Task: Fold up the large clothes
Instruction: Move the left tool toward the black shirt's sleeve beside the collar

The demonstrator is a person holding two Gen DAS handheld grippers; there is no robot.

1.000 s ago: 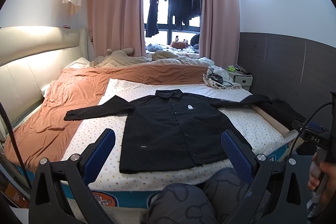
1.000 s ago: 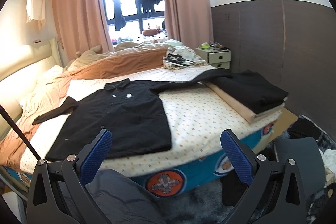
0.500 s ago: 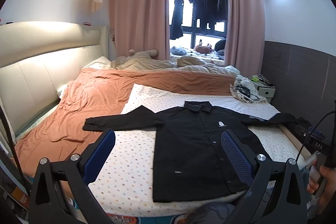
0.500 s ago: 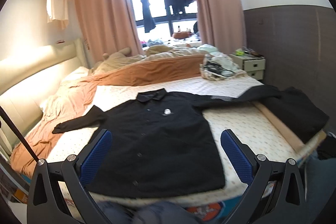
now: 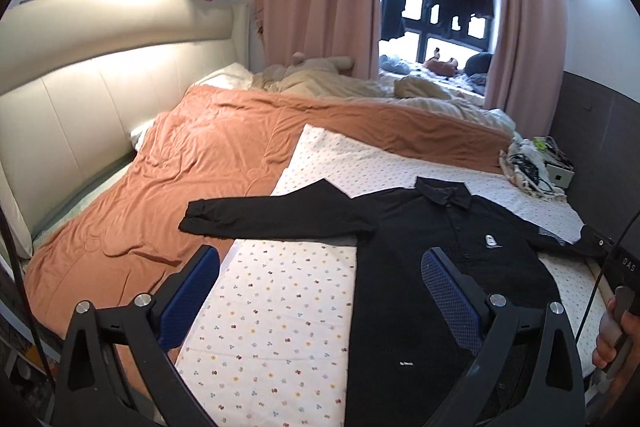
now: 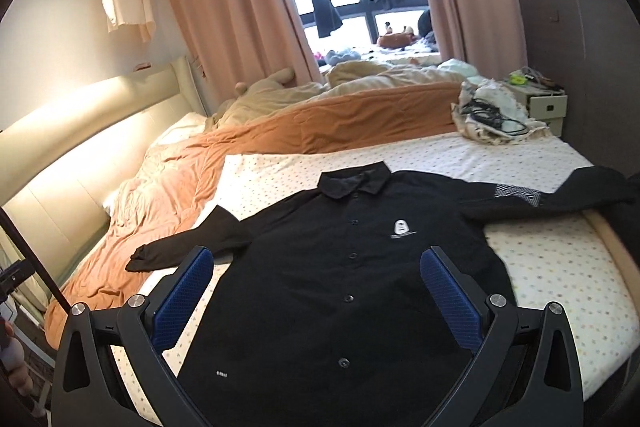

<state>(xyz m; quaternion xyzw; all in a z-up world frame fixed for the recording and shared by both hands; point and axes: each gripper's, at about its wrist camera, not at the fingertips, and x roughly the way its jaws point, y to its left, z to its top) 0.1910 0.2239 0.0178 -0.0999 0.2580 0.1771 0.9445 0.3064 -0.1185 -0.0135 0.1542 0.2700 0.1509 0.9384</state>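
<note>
A black button-up shirt (image 5: 420, 267) (image 6: 340, 267) lies flat and face up on the dotted white sheet (image 5: 280, 307) (image 6: 540, 267), collar toward the far side and both sleeves spread out. Its left sleeve (image 5: 260, 219) reaches onto the orange blanket. My left gripper (image 5: 320, 291) hovers open above the sheet beside the shirt's left edge, holding nothing. Over the shirt's lower front, my right gripper (image 6: 316, 291) is open and empty too. A hand (image 5: 616, 331) holds the other gripper's handle at the right edge of the left wrist view.
An orange blanket (image 5: 200, 167) (image 6: 320, 123) covers the bed's left and far side, with beige bedding (image 6: 360, 75) behind it. A bundle with cables (image 6: 492, 115) sits at the far right corner by a white nightstand (image 6: 548, 107). A padded headboard (image 5: 60, 115) runs along the left.
Both grippers have come forward and higher over the bed, so the shirt fills more of each view. The left view has swung left toward the sleeve. Both stay open.
</note>
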